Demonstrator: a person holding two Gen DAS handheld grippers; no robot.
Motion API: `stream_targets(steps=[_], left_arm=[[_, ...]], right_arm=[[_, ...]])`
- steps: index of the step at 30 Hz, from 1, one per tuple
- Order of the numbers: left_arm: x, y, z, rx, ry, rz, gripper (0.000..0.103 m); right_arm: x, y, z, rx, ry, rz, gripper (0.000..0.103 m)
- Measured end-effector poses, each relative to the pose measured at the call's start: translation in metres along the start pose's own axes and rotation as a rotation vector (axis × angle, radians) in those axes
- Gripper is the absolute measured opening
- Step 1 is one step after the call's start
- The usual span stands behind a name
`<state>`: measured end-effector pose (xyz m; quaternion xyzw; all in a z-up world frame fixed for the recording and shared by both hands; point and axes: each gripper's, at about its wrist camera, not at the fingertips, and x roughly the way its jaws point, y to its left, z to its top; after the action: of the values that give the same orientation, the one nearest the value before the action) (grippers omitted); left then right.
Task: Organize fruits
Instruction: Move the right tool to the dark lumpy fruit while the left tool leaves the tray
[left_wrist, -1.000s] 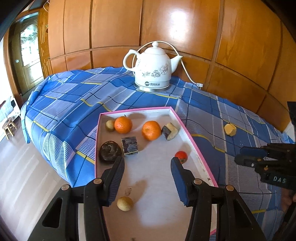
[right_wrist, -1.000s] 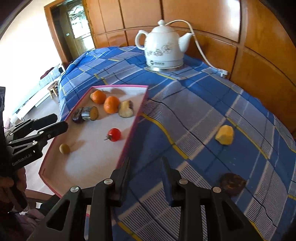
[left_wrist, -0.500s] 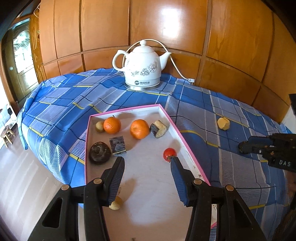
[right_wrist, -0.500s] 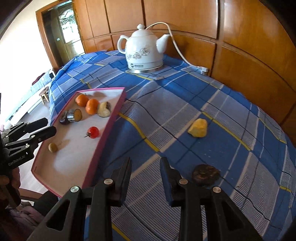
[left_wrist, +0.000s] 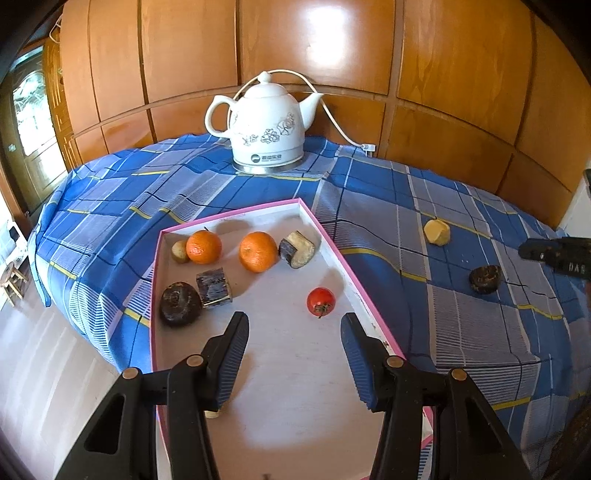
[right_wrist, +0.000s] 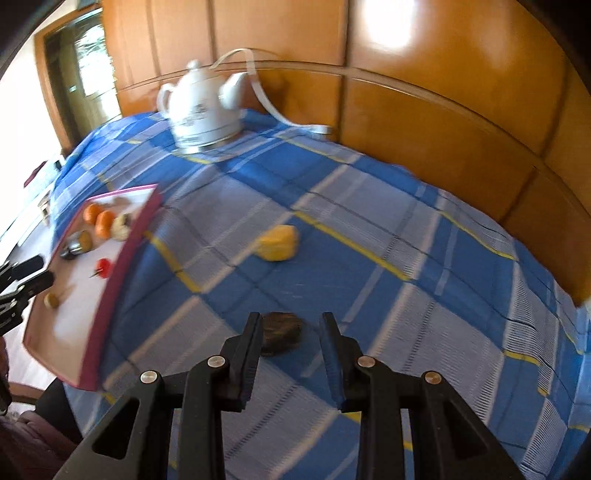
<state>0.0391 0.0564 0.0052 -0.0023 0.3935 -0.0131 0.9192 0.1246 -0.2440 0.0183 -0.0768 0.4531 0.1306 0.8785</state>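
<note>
A pink-rimmed white tray (left_wrist: 354, 269) lies on the blue plaid cloth and holds two oranges (left_wrist: 204, 246), a red tomato (left_wrist: 320, 302), dark and cut pieces and small brownish fruits. My left gripper (left_wrist: 293, 332) is open and empty above the tray's near half. On the cloth right of the tray lie a yellow piece (left_wrist: 437, 232) and a dark brown fruit (left_wrist: 485, 279). In the right wrist view my right gripper (right_wrist: 291, 328) is open, with the dark brown fruit (right_wrist: 282, 332) between its fingertips. The yellow piece (right_wrist: 277, 248) lies farther off. The tray (right_wrist: 122, 251) is at left.
A white electric kettle (left_wrist: 264, 127) with its cord stands at the back of the table against the wood-panelled wall. The table edge drops to the floor at left. The right gripper's tip (left_wrist: 554, 254) shows at the right edge of the left wrist view.
My right gripper has swung right and forward, so the dark brown fruit now sits between its fingers. My left gripper drew back slightly over the tray and stays open.
</note>
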Motion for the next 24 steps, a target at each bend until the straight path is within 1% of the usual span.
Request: stream_targets(steps=[5,10,14,20,24], left_arm=[[0.004,-0.008,0.0,0.023,0.012,-0.001,0.053],[0.009,-0.016,0.004,0.04,0.025,-0.012,0.053],[0.013,-0.029,0.017,0.051,0.029,-0.054,0.053],[0.025,-0.064,0.042,0.096,0.039,-0.142,0.053],[0.045,-0.092,0.06,0.126,0.074,-0.202,0.053]], right_arm=[[0.009,-0.048,-0.008,0.118,0.009,-0.06,0.032],[0.018,-0.08,-0.014,0.252,0.045,-0.101,0.032],[0.016,-0.089,-0.015,0.312,0.04,-0.083,0.032],[0.012,-0.086,-0.012,0.321,0.028,-0.068,0.032],[0.011,-0.085,-0.01,0.32,0.024,-0.058,0.032]])
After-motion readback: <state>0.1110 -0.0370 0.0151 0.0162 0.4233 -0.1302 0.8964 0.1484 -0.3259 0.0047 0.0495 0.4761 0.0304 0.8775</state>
